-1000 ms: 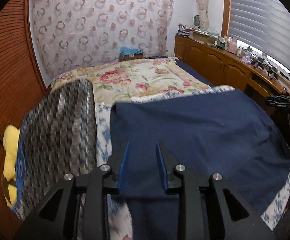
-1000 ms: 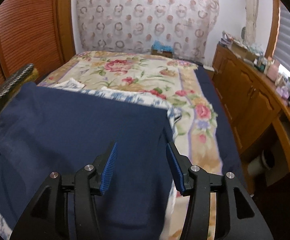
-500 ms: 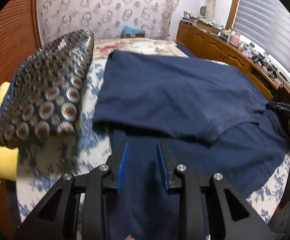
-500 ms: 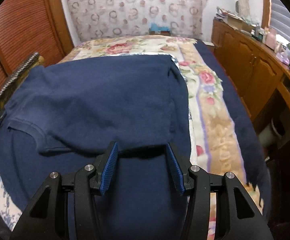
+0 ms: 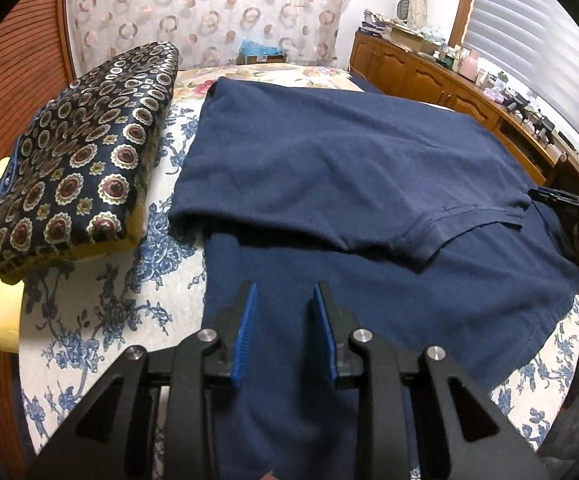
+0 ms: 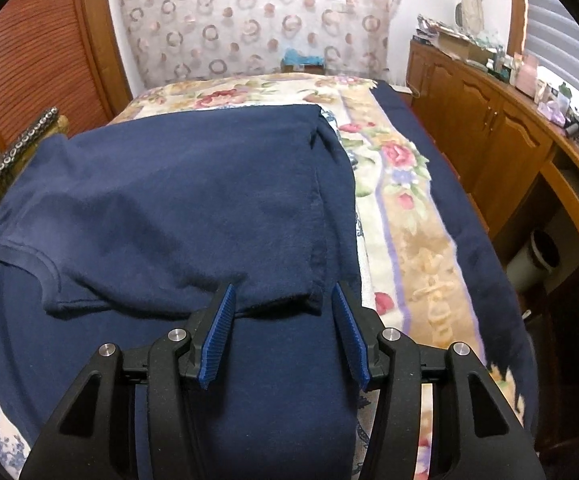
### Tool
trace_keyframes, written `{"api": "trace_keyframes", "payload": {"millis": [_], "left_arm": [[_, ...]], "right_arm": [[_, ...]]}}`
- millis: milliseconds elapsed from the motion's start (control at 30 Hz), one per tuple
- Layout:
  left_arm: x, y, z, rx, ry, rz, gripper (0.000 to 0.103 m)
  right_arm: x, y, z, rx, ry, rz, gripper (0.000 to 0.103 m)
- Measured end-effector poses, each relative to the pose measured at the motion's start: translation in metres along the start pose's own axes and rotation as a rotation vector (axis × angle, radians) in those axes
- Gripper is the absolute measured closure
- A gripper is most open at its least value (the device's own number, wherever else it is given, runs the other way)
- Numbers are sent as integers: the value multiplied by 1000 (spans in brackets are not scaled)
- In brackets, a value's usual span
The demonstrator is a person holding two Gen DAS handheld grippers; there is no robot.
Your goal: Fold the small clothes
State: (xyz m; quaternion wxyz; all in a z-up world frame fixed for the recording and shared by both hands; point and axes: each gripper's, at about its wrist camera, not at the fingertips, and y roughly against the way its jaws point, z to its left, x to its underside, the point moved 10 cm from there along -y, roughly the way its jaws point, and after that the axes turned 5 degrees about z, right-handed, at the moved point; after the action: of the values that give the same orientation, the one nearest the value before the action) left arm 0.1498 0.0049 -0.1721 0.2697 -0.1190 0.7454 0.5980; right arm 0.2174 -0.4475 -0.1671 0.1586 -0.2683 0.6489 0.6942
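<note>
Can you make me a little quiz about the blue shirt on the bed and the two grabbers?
1. True or false: the navy shirt lies folded over itself on the bed.
2. What lies left of the shirt in the left wrist view: A patterned cushion, B a book?
3. Which stands wider open, the left gripper or the right gripper?

Key: 1 true. 2 A, the patterned cushion. 3 right.

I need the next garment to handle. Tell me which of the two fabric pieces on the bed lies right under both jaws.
The navy shirt, plain dark blue and folded over itself. The patterned medallion fabric sits off to its left, away from the jaws.
</note>
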Motion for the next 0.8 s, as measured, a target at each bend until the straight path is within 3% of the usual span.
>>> {"api": "trace_keyframes", "payload": {"millis": [233, 667, 800], "left_arm": [[-9, -5, -4, 31, 9, 3, 73], [-45, -24, -6, 110, 138, 10, 72], [-49, -30, -2, 94, 157, 9, 72]], "right_arm": [[0, 0, 0, 4, 2, -1, 51], [0, 0, 1, 3, 1, -1, 51], [1, 0, 1, 3, 1, -1, 51]]}}
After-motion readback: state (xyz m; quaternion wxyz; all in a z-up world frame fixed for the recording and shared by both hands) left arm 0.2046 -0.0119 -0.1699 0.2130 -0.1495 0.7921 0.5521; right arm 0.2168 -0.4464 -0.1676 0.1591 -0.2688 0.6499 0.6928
